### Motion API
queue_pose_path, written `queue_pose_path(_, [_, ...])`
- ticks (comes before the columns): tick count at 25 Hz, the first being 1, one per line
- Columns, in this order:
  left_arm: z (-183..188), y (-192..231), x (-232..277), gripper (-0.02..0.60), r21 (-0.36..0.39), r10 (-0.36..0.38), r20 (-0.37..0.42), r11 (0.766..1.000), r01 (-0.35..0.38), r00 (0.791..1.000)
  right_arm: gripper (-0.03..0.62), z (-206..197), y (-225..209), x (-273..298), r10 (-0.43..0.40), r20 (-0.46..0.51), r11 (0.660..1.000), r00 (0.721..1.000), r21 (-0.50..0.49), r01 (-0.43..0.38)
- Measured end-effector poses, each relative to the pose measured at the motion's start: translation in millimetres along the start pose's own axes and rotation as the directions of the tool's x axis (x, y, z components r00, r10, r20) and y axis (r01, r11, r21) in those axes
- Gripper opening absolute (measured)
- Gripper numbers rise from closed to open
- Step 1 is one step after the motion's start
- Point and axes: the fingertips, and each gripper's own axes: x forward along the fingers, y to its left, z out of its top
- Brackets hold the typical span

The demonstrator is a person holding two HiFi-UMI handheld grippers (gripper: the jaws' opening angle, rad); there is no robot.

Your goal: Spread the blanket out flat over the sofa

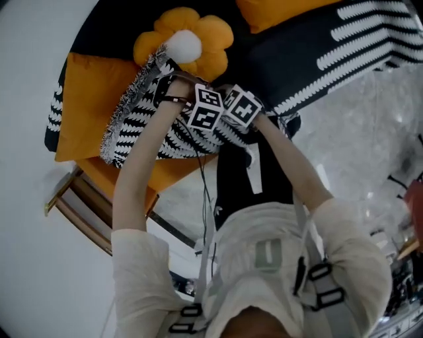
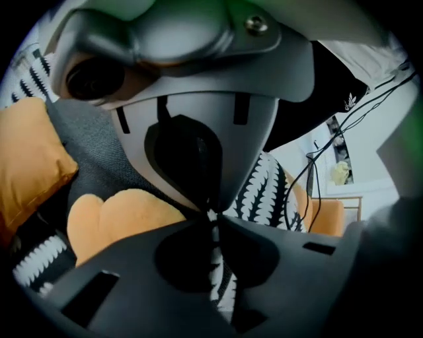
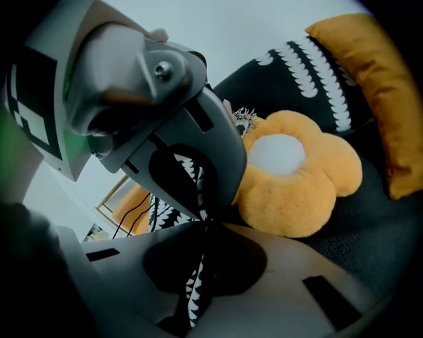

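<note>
Grippers: two. Left gripper (image 2: 210, 214) has its jaws pressed together, pinching a fold of the black-and-white blanket (image 1: 142, 112). Right gripper (image 3: 206, 224) pinches the same blanket. Blanket lies bunched on the sofa (image 3: 373, 224), just beside one flower cushion (image 1: 192, 39). Two orange cushions flank the flower cushion: one (image 1: 89, 99), other (image 1: 277, 12).

The black-and-white leaf-patterned blanket (image 2: 215, 267) shows only as a narrow strip at the jaws of the left gripper (image 2: 210, 214) and right gripper (image 3: 206, 223). The left gripper's grey body blocks the rest of the blanket and much of the orange flower-shaped plush cushion (image 2: 122, 218). In the head view the marker cubes (image 1: 206, 109) and forearms (image 1: 142, 165) cover both sets of jaws, and the orange rectangular cushion (image 1: 284, 12) is cut off by the top edge.
</note>
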Motion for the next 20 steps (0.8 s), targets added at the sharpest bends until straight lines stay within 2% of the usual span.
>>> queue_pose_path(2, [2.2, -24.0, -14.5, 0.023, -0.047, 0.035, 0.01, 0.998, -0.035, 0.999, 0.017, 2.0, 25.1, -6.9, -0.027, -0.015, 0.999, 1.0, -0.046, 0.026])
queue_pose_path(4, [5.4, -47.3, -29.6, 0.023, -0.108, 0.084, 0.024, 0.991, -0.081, 0.996, 0.015, 0.0, 42.5, -15.4, -0.087, -0.046, 0.989, 0.995, -0.12, 0.081])
queue_pose_path(7, [10.7, -90.1, -52.7, 0.022, -0.218, 0.145, 0.053, 0.967, -0.13, 0.988, 0.015, 3.3, 85.9, -27.5, -0.148, -0.074, 0.966, 0.986, -0.226, 0.128])
queue_pose_path(10, [15.0, -141.3, -73.7, 0.021, -0.294, 0.208, 0.077, 0.939, -0.177, 0.975, 0.015, 9.2, 153.3, -32.9, -0.146, -0.084, 0.955, 0.986, -0.273, 0.118])
queue_pose_path(14, [21.1, -205.6, -95.3, 0.021, -0.386, 0.292, 0.097, 0.892, -0.234, 0.951, 0.015, 8.7, 223.6, -37.0, -0.185, -0.096, 0.938, 0.978, -0.316, 0.146])
queue_pose_path(16, [27.3, -239.4, -102.4, 0.021, -0.433, 0.314, 0.096, 0.868, -0.245, 0.944, 0.015, 2.2, 253.7, -38.5, -0.215, -0.112, 0.917, 0.97, -0.364, 0.161])
queue_pose_path(18, [38.1, -272.7, -106.4, 0.021, -0.495, 0.332, 0.092, 0.834, -0.246, 0.939, 0.015, -8.4, 287.2, -39.3, -0.215, -0.132, 0.895, 0.968, -0.424, 0.141])
queue_pose_path(20, [50.4, -304.6, -108.3, 0.021, -0.566, 0.344, 0.087, 0.789, -0.238, 0.935, 0.015, -22.4, 323.1, -39.1, -0.178, -0.153, 0.887, 0.972, -0.454, 0.091])
